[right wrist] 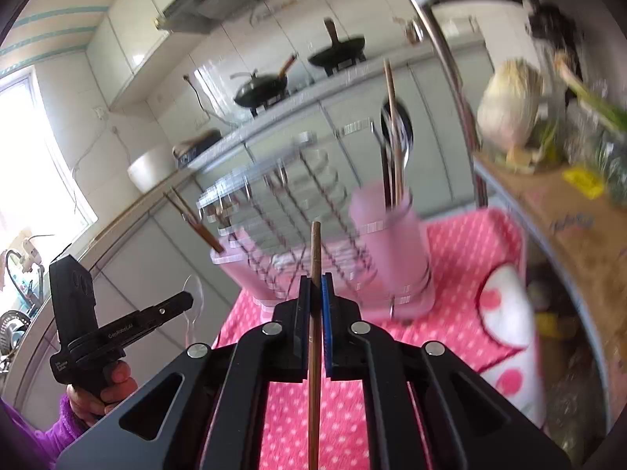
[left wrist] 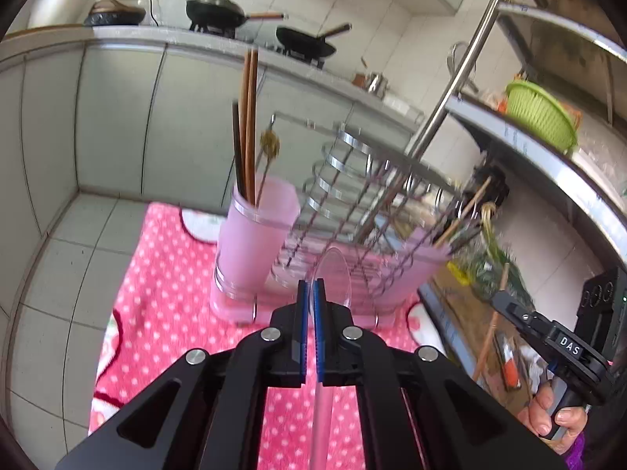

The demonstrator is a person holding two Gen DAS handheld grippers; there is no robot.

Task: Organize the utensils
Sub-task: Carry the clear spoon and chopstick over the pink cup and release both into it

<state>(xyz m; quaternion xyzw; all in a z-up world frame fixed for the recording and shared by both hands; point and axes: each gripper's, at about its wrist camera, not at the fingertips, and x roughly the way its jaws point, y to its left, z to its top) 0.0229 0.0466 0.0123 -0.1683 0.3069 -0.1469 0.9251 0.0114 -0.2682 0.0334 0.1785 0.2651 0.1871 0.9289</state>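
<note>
Gripping a clear plastic spoon (left wrist: pixel 331 274) by its neck, the left gripper (left wrist: pixel 312 293) is clenching its blue pads so the bowl is standing up just beyond the jaws and the pale handle is trailing back beneath them, a hold that looks meant to keep the handle free for dropping into a holder. Clamping a single brown chopstick (right wrist: pixel 314 313) the same way, the right gripper (right wrist: pixel 316 290) is carrying it upright between closed jaws, the tip rising ahead of them and the shaft running back under the frame. Ahead of both sets of jaws, a pink utensil cup (left wrist: pixel 256 235) on the end of a wire dish rack (left wrist: pixel 364 196) is already holding chopsticks upright, which suggests it is the likely destination for both pieces; the rack is sitting on a pink dotted cloth (left wrist: pixel 164 274). Looking from the left wrist, the camera is catching the right gripper to the right of its jaws with the chopstick hanging below it, plus a green basket (left wrist: pixel 540 113) on a steel shelf. Looking from the right wrist, the camera is showing what the other misses: a dark spoon (right wrist: pixel 395 125) standing in the cup, and a hand (right wrist: pixel 106 387) in a purple sleeve working the left gripper.
</note>
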